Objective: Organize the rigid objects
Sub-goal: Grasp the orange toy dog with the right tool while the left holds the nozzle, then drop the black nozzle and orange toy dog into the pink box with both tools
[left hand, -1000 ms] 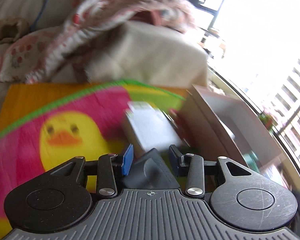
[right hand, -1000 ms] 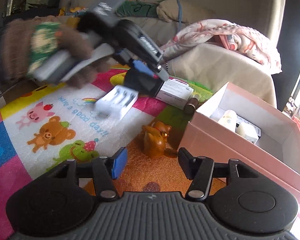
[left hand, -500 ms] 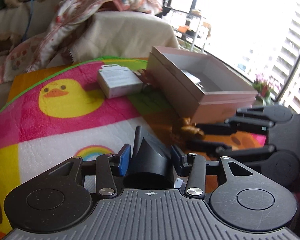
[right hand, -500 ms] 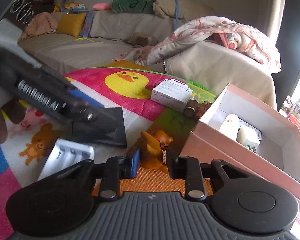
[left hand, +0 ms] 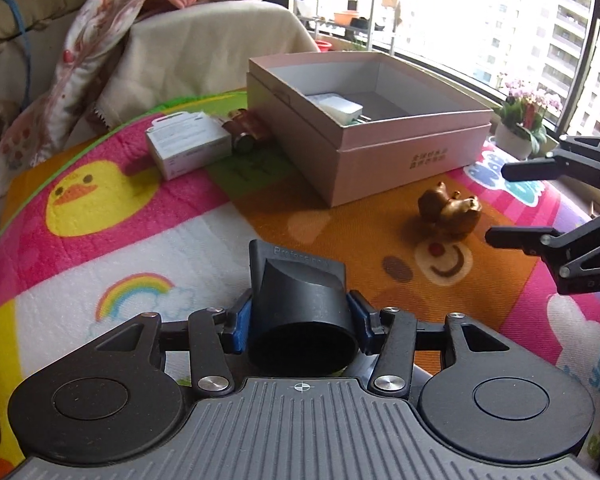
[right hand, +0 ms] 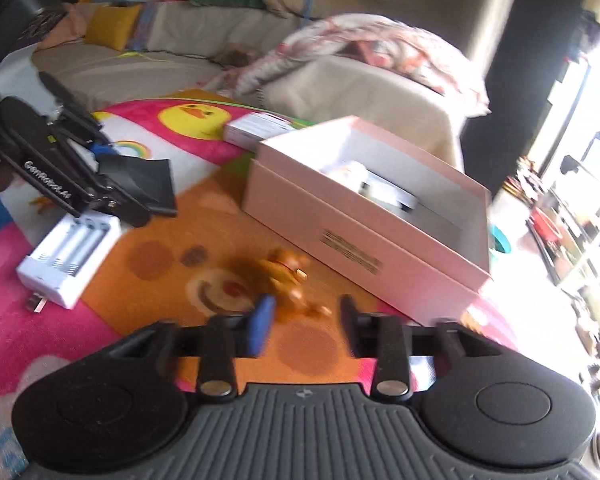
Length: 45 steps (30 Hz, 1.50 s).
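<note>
My left gripper (left hand: 299, 318) is shut on a black plastic nozzle (left hand: 300, 304) and holds it above the colourful play mat; it also shows in the right wrist view (right hand: 136, 182). My right gripper (right hand: 305, 322) is open, its fingers on either side of a small brown bear figurine (right hand: 286, 270), seen also in the left wrist view (left hand: 448, 208). An open pink box (left hand: 412, 148) with a few white items inside stands just beyond the figurine (right hand: 364, 240).
A white battery charger (right hand: 70, 258) lies on the mat below the left gripper. A white carton (left hand: 188, 144) and a brown cylinder (left hand: 244, 136) lie left of the box. A blanket-covered sofa is behind; windows and a flower pot (left hand: 520, 132) are at right.
My left gripper swung right and down with the nozzle, toward the box. My right gripper opened wider and moved forward over the bear figurine.
</note>
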Motion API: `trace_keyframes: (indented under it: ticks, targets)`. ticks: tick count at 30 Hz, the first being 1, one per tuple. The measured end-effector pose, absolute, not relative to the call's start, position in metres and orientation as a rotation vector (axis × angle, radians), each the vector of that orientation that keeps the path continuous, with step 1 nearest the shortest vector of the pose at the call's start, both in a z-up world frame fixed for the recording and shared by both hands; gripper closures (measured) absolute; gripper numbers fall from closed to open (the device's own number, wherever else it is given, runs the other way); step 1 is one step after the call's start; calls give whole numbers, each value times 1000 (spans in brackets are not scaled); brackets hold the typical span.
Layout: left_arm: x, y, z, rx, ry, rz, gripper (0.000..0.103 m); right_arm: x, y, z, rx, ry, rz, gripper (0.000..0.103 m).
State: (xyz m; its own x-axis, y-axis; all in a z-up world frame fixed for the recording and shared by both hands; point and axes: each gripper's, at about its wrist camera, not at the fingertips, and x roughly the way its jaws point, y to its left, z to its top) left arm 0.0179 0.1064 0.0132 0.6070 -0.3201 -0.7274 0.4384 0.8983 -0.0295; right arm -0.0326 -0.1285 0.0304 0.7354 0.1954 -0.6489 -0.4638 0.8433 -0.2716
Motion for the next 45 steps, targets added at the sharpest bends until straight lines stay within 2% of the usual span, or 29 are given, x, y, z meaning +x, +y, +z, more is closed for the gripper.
trace_keyframes:
  ticks: [1,7,15,17,20,26,28,29,30,37,45]
  targets:
    - [17,105,14,153,804,-442,50,-32,-131,31,-413,651,369,32]
    - [9,102,26,74,775,-426,50,-16,-124,25,-336,678,370,32]
    - [-12,112,41,-103,796,-360,50,-20,-132,9,-553,576,182,31]
    - [-14,110,38,-135,812,-380,50,-21,-145,17,-450,619,235,31]
    - [-16,96,32,-107,833,-417,50,-16,-153,24,-303,682,307,23]
    - [-30,73,30,-52,846,-466,50,18,-146,14,-191,727,268,23]
    - [-37,68,31,-35,847,-477,50,23,-145,13,-169,769,296,38]
    - [-40,66,32,-27,848,-489,50,22,-144,14,-176,775,306,51]
    - [-44,64,33,-17,850,-504,50,19,-143,17,-194,778,324,54]
    - [-40,47,65,33,787,-597,50,-33,-157,60,-262,700,421,54]
    - [53,28,141,-54,547,-598,50,-21,-167,132,-308,432,310,54]
